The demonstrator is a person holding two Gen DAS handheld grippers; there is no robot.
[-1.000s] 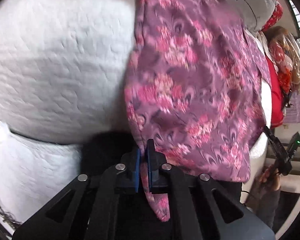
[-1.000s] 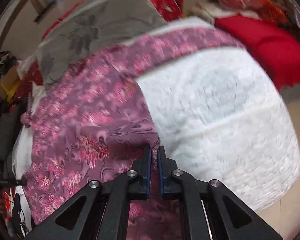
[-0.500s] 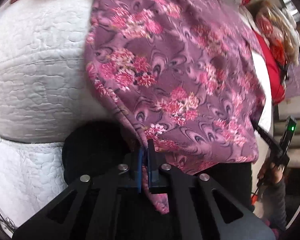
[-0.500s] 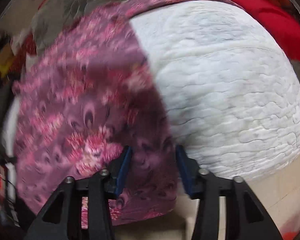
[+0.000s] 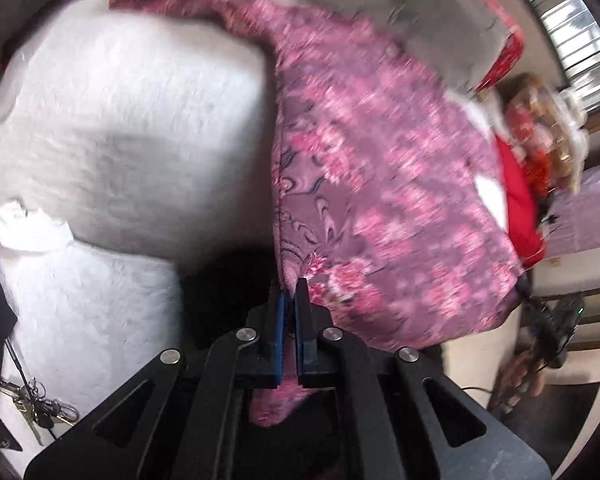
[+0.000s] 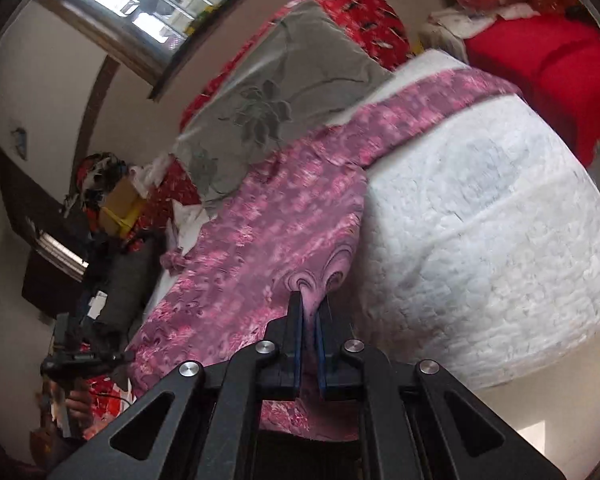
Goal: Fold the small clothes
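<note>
Your right tool (image 6: 309,312), spread half a second ago, has closed on the near hem of the floral garment (image 6: 268,236). Your left tool (image 5: 289,300) pinches the other corner, so the hem lifts off the white bed (image 5: 112,120) evenly for folding.

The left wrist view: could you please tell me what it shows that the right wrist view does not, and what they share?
Only the left wrist view shows the bunch of keys on the white quilt, and the left gripper. Only the right wrist view shows the window, the yellow box and the right gripper. Both show the purple floral garment, pinched by each gripper, and the grey floral pillow.
</note>
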